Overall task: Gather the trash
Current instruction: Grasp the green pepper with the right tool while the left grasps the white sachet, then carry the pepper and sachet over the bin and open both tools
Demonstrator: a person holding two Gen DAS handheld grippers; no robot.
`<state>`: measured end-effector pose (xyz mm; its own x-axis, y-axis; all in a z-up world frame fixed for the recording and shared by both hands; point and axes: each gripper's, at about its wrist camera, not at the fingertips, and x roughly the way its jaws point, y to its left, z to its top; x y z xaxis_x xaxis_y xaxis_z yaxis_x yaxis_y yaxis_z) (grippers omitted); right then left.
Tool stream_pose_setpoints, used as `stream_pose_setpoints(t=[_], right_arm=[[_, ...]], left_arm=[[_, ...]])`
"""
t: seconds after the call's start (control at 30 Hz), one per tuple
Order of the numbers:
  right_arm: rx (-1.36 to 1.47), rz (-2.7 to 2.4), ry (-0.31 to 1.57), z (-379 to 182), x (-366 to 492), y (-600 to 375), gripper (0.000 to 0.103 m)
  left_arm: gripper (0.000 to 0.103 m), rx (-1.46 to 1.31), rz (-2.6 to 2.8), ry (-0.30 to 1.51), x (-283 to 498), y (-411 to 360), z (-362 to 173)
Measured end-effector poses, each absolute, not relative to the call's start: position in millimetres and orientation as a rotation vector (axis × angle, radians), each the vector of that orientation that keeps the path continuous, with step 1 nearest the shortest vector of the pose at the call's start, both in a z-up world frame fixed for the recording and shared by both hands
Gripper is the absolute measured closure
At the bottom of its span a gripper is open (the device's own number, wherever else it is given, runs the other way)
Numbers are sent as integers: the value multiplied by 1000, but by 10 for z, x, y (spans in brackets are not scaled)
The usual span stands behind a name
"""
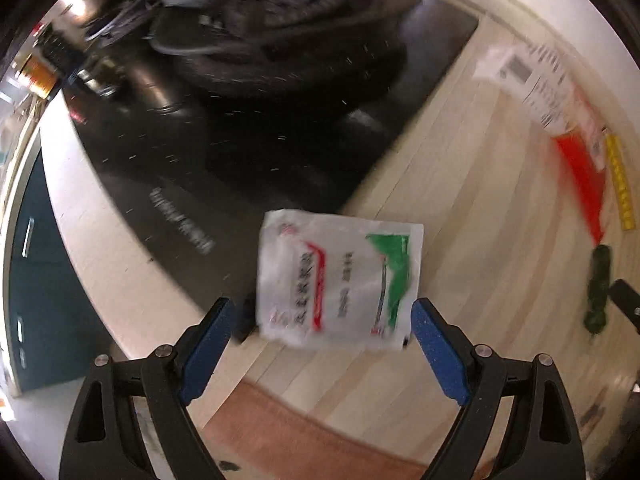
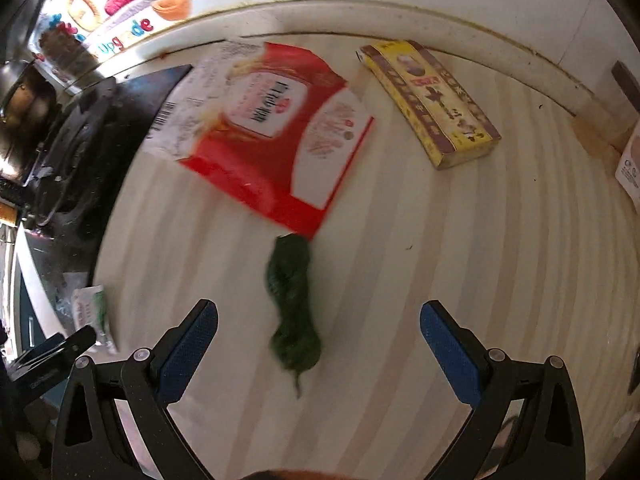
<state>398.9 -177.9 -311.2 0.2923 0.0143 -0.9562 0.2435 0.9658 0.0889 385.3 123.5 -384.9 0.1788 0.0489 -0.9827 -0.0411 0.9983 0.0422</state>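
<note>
A white sachet with red and green print (image 1: pixel 336 280) lies on the pale wood counter at the edge of a black cooktop (image 1: pixel 224 152). My left gripper (image 1: pixel 322 312) is open, its blue pads on either side of the sachet's near edge. A crumpled dark green wrapper (image 2: pixel 294 304) lies on the counter, between the open fingers of my right gripper (image 2: pixel 318 314). The wrapper also shows in the left wrist view (image 1: pixel 598 288), and the sachet in the right wrist view (image 2: pixel 92 312). A red and white bag (image 2: pixel 276 128) and a yellow box (image 2: pixel 432 100) lie farther back.
A black pan (image 1: pixel 280 24) sits on the cooktop. A white wall rim (image 2: pixel 400 12) borders the counter at the back. Colourful stickers (image 2: pixel 120 4) are at the far left. A teal cabinet front (image 1: pixel 40 280) is below the counter edge.
</note>
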Motion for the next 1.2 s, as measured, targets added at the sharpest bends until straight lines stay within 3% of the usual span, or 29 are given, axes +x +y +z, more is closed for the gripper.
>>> stream_pose_setpoints(t=[0.07, 0.1, 0.17, 0.23, 0.3, 0.33, 0.37, 0.4, 0.43, 0.87, 1.03, 1.2], right_arm=[[223, -141, 1279, -3206, 4051, -1785, 1], [219, -130, 1284, -3236, 4071, -1785, 1], [206, -110, 1289, -3303, 4086, -1714, 1], [196, -92, 1286, -3354, 4081, -1647, 7], [176, -88, 1284, -3407, 4092, -1587, 27], [149, -97, 1280, -3412, 4088, -1571, 31], [131, -95, 1271, -3413, 4084, -1537, 48], [90, -105, 1254, -3406, 4080, -1500, 71], [73, -105, 1244, -3402, 4073, -1486, 82], [240, 85, 1243, -3039, 3508, -1266, 86], [231, 231, 1264, -2925, 3302, -635, 86], [147, 458, 1322, -3077, 3084, 570, 86]], left_arm=[[16, 40, 77, 1377, 3904, 1199, -3901], [23, 40, 74, 1362, 3913, 1187, -3886], [43, 66, 83, 1337, 3923, 1168, -3830], [78, 98, 97, 1320, 3945, 1142, -3777], [98, 93, 90, 1316, 3953, 1149, -3736], [99, 83, 83, 1321, 3957, 1159, -3728], [99, 77, 81, 1323, 3957, 1175, -3720], [100, 76, 84, 1323, 3950, 1195, -3705], [101, 75, 87, 1318, 3940, 1193, -3689], [101, -80, 77, 1198, 3177, 1652, -3060], [101, -198, 125, 1215, 2645, 2293, -3076], [101, -357, 252, 1290, 2010, 3259, -3434]])
